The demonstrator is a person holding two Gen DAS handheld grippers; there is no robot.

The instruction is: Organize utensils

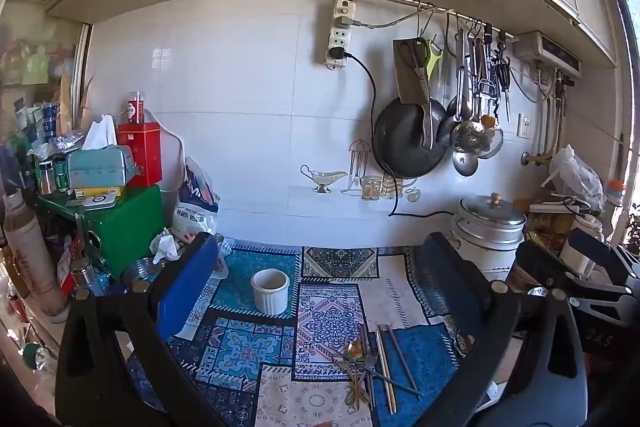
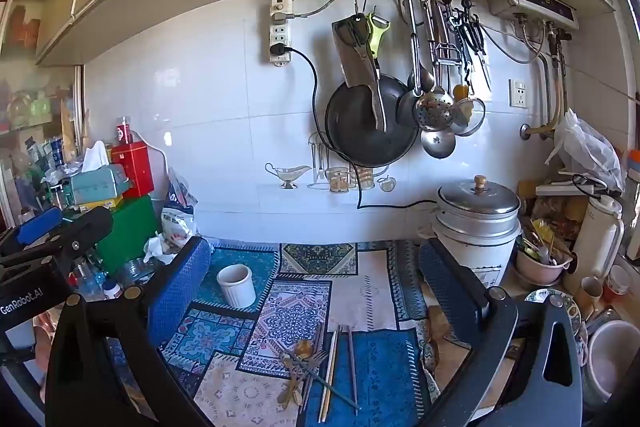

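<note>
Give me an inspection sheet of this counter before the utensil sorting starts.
Surface: patterned mat covers the counter.
Job's things: utensil pile of chopsticks, fork and gold spoons lies loose on the mat; white holder stands upright, apart from it.
Clutter: tissue box, red tin, steamer pot.
Grippers: left gripper and right gripper open, holding nothing.
Cables: black cord runs from the power strip down the wall.
Surroundings: wok and ladles hang on a rail.

Both wrist views face tiled wall [image 1: 248, 99], side by side (sharing mat [image 2: 372, 291]).
</note>
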